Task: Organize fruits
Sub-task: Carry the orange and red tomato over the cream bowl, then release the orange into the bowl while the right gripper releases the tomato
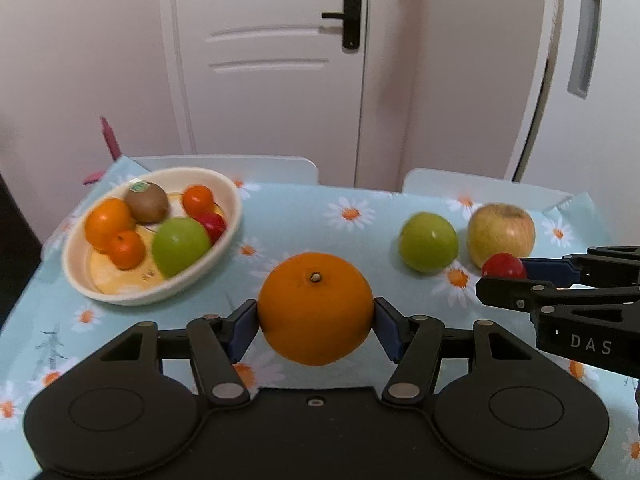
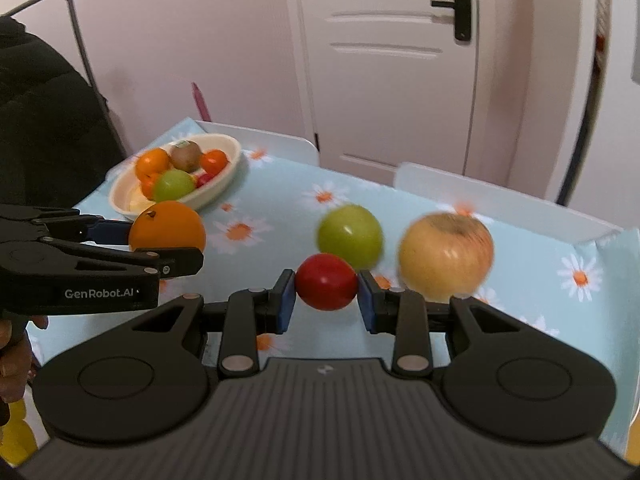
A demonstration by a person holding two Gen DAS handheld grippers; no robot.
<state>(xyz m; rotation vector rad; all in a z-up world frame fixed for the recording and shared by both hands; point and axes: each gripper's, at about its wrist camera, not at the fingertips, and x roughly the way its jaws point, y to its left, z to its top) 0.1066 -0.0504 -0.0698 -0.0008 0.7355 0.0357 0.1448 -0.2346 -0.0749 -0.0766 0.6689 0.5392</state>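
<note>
Gripping across their widest middles, left gripper (image 1: 316, 320) clamps the orange (image 1: 315, 307), firm and heavy; right gripper (image 2: 326, 294) clamps a tomato (image 2: 327, 281), likely smooth, slippery, easily bruised.

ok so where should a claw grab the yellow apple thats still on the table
Across the widest part of the yellow apple, coming from the near side with one finger on each flank. It stands upright with its stem dimple up, and the green apple sits close on its left, so stay narrow.
</note>
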